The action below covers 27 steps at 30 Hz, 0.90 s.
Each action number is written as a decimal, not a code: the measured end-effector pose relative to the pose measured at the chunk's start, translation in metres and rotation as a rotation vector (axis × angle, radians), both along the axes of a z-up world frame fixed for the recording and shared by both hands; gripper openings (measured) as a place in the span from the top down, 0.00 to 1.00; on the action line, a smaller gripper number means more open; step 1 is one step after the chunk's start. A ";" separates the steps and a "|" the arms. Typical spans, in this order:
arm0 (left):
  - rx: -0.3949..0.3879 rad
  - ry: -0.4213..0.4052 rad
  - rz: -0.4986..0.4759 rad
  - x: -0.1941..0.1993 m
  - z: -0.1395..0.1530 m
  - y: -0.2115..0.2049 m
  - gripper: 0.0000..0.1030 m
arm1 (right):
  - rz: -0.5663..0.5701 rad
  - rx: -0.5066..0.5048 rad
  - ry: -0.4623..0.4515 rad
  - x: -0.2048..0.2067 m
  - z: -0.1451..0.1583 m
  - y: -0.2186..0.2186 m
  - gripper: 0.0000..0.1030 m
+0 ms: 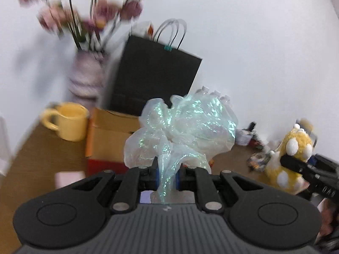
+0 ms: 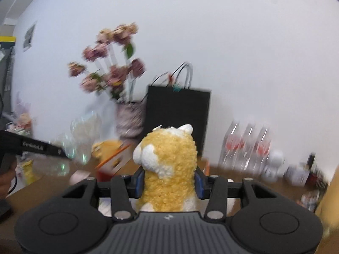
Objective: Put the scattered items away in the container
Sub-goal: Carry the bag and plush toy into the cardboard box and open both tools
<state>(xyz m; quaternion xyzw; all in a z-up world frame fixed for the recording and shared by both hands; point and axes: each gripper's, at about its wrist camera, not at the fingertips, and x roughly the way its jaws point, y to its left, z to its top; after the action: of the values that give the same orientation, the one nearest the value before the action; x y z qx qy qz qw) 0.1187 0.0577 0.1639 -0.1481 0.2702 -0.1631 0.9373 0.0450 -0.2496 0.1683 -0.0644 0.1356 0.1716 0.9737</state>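
My left gripper is shut on a crumpled iridescent clear plastic bag, held up above the wooden table. An open cardboard box with orange edges lies just behind and left of the bag. My right gripper is shut on a yellow and white plush toy, held upright. In the left wrist view the plush toy and the right gripper's fingers show at the right. In the right wrist view the plastic bag and the box show at the left.
A yellow mug, a vase of pink flowers and a black paper bag stand at the back. Water bottles stand by the wall. Small cluttered items lie at the right.
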 end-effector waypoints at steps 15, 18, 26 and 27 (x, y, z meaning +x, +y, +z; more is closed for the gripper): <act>0.282 0.478 0.185 0.282 -0.104 -0.017 0.74 | -0.014 0.008 0.743 0.364 -0.099 0.121 0.57; 0.235 0.499 0.195 0.290 -0.117 -0.010 0.60 | -0.040 0.018 0.734 0.381 -0.121 0.137 0.56; 0.223 0.396 0.094 0.257 -0.087 0.002 0.07 | -0.002 0.108 0.708 0.372 -0.103 0.106 0.21; 0.245 0.358 0.088 0.251 -0.081 0.002 0.03 | 0.020 0.105 0.696 0.370 -0.096 0.098 0.22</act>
<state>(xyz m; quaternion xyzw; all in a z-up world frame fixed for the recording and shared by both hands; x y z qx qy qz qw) 0.3695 0.0596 0.0826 -0.0714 0.4433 -0.0589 0.8916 0.4151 -0.1519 0.0721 0.0469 0.4497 0.1997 0.8693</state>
